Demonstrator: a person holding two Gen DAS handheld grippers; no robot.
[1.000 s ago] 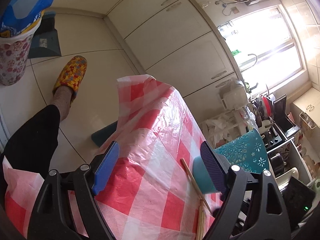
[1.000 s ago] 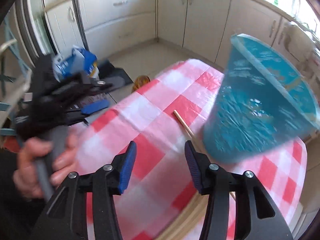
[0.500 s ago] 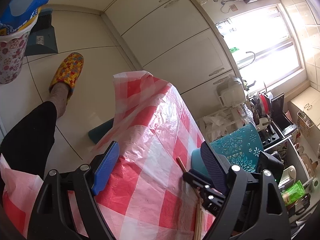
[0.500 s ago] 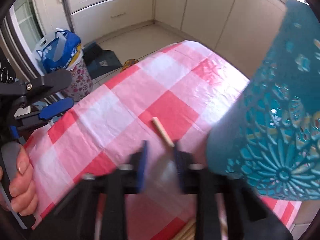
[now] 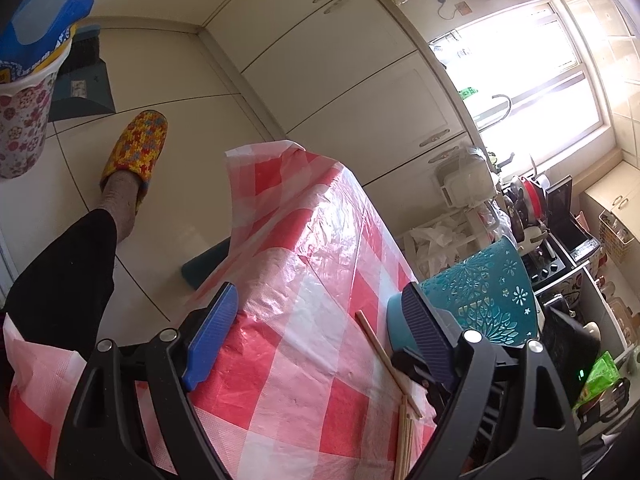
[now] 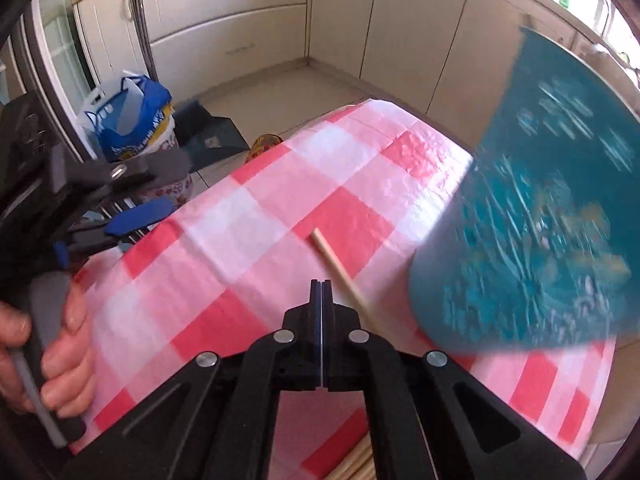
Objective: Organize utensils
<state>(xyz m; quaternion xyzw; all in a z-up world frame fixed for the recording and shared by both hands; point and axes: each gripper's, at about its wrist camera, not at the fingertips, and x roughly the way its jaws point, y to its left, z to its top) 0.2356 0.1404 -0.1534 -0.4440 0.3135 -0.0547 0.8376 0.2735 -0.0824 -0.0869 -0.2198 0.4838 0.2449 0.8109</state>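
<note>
The right gripper [image 6: 321, 284] has its jaws pressed flat together with nothing caught between them, and it's tipped steeply down at the worktop [image 6: 240, 240]. The left gripper [image 5: 316, 336] sits at a shallower downward angle with its jaws spread wide and nothing between the blue pads. From the right wrist view you can see the person's left hand [image 6: 60, 352] wrapped round that gripper's grey handle, fingers curled, while a leg in black with a patterned slipper [image 5: 136, 152] on the foot stands on the floor.
</note>
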